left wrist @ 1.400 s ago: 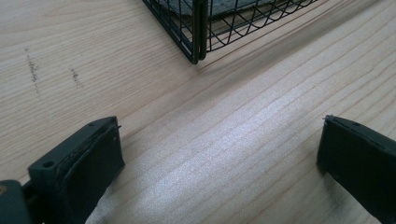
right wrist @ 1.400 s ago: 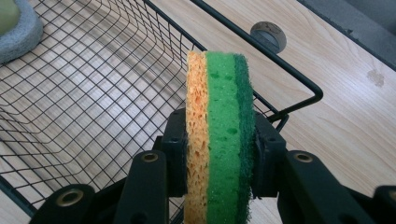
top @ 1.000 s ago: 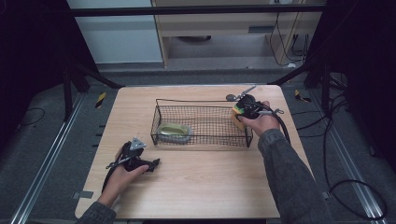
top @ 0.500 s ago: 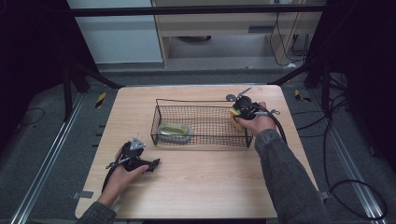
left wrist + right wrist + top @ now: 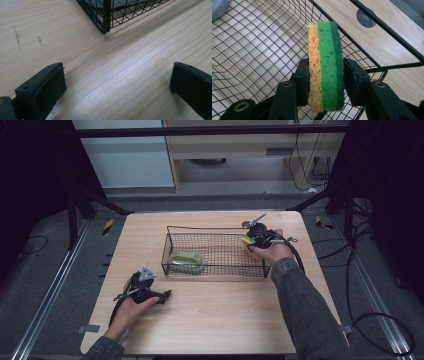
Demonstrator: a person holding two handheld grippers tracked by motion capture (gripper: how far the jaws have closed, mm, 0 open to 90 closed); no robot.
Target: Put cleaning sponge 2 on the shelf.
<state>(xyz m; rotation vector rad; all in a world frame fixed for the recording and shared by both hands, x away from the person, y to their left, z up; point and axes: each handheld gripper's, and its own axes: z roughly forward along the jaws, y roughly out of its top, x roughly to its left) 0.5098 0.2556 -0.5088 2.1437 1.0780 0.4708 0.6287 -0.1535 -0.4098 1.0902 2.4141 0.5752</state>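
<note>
My right gripper (image 5: 326, 63) has a sponge (image 5: 325, 65) between its pads, orange on one face and green on the other, standing on edge. Its jaws have just been opening a little, and both pads still touch the sponge. In the high view this gripper (image 5: 251, 240) and the sponge (image 5: 246, 241) hover over the right end of a black wire basket (image 5: 215, 227), whose mesh (image 5: 249, 37) lies below the sponge. My left gripper (image 5: 164, 295) rests on the table in front of the basket's near left corner (image 5: 106, 15). Its jaws (image 5: 117, 85) are wide open with bare wood between them.
A yellow-green item with a grey edge (image 5: 186, 260) lies in the left part of the basket. The wooden table (image 5: 215, 320) has a round dark cap (image 5: 365, 18) set in it beyond the basket's right end. Dark floor and metal frame bars surround the table.
My right hand has shifted slightly left with the sponge, further over the basket's right end. The left hand has not moved.
</note>
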